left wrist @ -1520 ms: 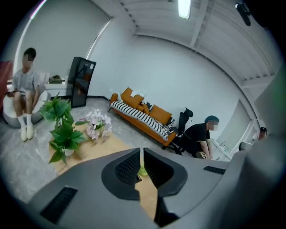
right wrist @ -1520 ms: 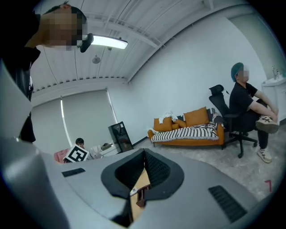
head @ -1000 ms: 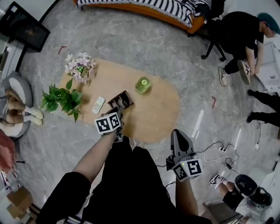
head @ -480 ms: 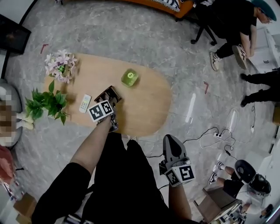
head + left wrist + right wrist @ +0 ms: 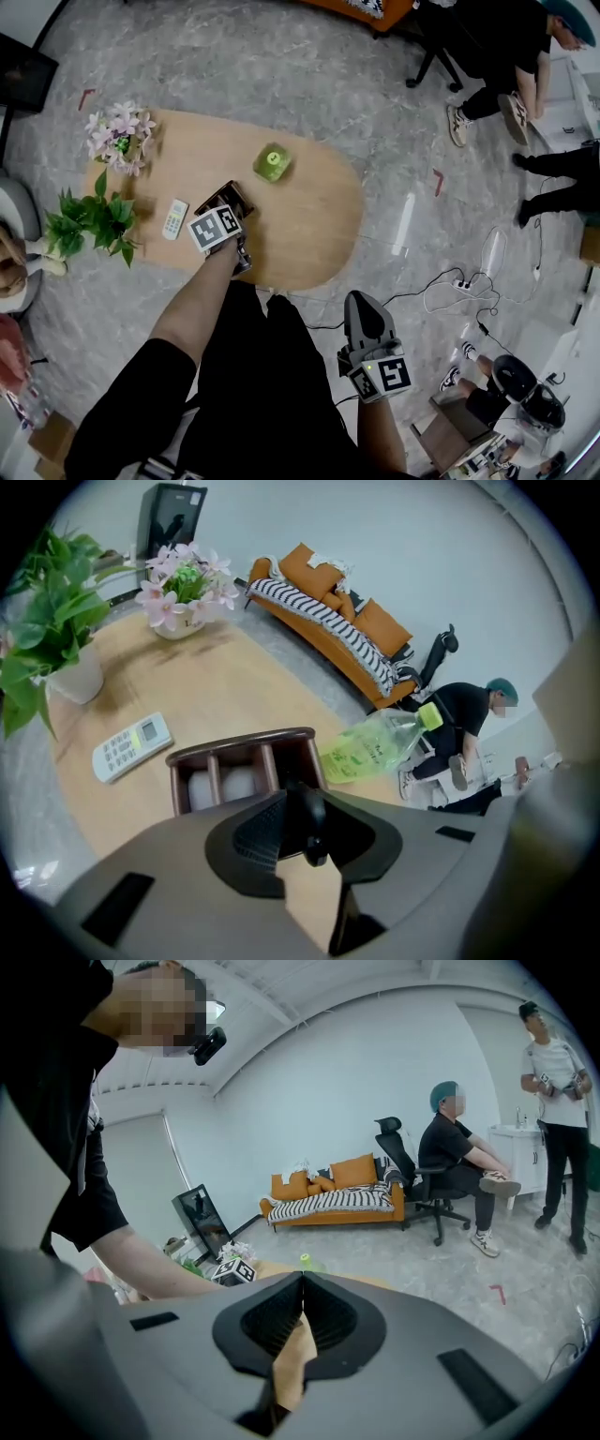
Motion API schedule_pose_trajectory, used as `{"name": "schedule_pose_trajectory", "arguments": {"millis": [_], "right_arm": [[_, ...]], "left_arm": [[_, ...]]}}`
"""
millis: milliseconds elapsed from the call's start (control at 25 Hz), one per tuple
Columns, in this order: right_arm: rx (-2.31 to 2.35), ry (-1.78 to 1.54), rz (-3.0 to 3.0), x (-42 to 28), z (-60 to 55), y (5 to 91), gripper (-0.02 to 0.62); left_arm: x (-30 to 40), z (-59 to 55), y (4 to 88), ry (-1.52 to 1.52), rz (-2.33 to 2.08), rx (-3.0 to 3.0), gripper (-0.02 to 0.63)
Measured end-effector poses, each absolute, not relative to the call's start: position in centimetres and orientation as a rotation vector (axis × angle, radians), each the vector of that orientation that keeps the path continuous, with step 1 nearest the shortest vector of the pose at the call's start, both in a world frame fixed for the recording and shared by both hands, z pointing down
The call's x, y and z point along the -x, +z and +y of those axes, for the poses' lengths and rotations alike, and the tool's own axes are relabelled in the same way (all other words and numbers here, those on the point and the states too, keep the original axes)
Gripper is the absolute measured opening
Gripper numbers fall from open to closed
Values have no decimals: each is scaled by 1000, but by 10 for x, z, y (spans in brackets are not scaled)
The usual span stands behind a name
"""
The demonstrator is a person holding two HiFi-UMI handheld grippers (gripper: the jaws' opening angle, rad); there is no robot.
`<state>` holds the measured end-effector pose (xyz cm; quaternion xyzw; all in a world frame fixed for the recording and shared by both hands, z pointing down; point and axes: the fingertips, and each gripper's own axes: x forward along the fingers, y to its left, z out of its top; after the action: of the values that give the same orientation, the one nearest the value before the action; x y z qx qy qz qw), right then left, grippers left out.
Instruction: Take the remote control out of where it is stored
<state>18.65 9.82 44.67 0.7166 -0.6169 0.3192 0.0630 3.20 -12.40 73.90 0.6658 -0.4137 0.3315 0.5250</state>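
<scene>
Left of the left gripper (image 5: 305, 822), a plant (image 5: 89, 225) and flowers (image 5: 117, 141) are seen on the table (image 5: 319, 234). Nearer the fingers on that side, a white remote (image 5: 174, 218) is laid flat on the table, outside the box (image 5: 223, 199). Just ahead of the fingers, two white things (image 5: 225, 785) are kept in the box. The fingers are being closed on a dark thing (image 5: 307, 810) at the box's right slot, and it is touched on both sides. What it is cannot be told. Right of them a green bottle (image 5: 273, 161) is seen. Far right, off the table, the right gripper (image 5: 302, 1302) is held with its fingers pressed together, nothing between.
</scene>
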Motion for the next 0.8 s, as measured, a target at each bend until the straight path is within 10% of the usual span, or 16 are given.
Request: {"name": "schedule_pose_trajectory", "arguments": {"millis": [800], "right_arm": [[-1939, 830, -2217, -156, 47, 420, 8]], "left_arm": [[9, -100, 622, 370, -889, -1740, 74]]}}
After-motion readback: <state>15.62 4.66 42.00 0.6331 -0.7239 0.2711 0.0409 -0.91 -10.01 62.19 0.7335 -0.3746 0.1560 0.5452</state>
